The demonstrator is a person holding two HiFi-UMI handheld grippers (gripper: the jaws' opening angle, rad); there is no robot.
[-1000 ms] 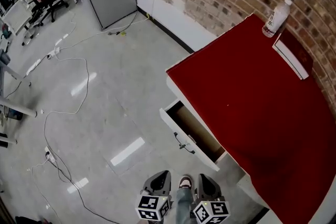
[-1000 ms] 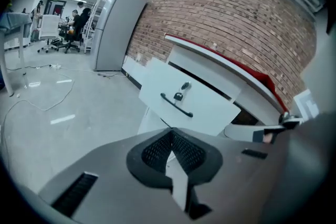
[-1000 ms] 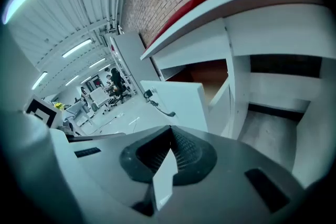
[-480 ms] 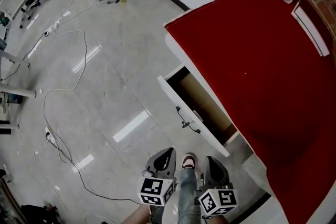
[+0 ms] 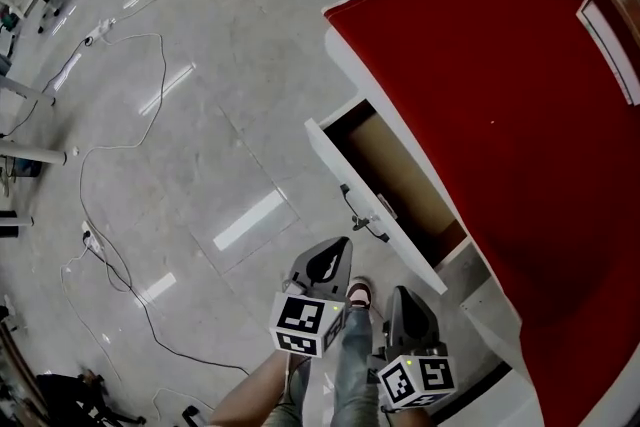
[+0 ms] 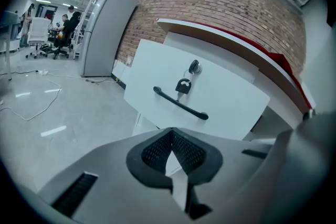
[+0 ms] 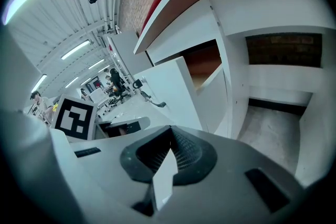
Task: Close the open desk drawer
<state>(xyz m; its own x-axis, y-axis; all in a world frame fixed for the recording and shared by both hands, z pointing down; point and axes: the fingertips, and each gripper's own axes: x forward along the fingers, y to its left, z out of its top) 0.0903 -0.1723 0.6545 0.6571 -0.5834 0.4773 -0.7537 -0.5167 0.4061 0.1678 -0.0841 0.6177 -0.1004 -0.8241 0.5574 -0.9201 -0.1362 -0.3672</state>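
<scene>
Both jaw pairs are clenched on nothing. Your left gripper (image 5: pixel 327 265) points at the open drawer (image 5: pixel 400 180), at its one o'clock, likely so the shut jaws can push its front. Your right gripper (image 5: pixel 408 313) hangs at four o'clock.

The desk top (image 5: pixel 520 115) is showing deep red, and the white drawer (image 6: pixel 231 94) is carrying a black handle (image 6: pixel 180 104). Black-and-white square markers are covering the left gripper's cube (image 5: pixel 305 325) and the right gripper's cube (image 5: pixel 418 383).
</scene>
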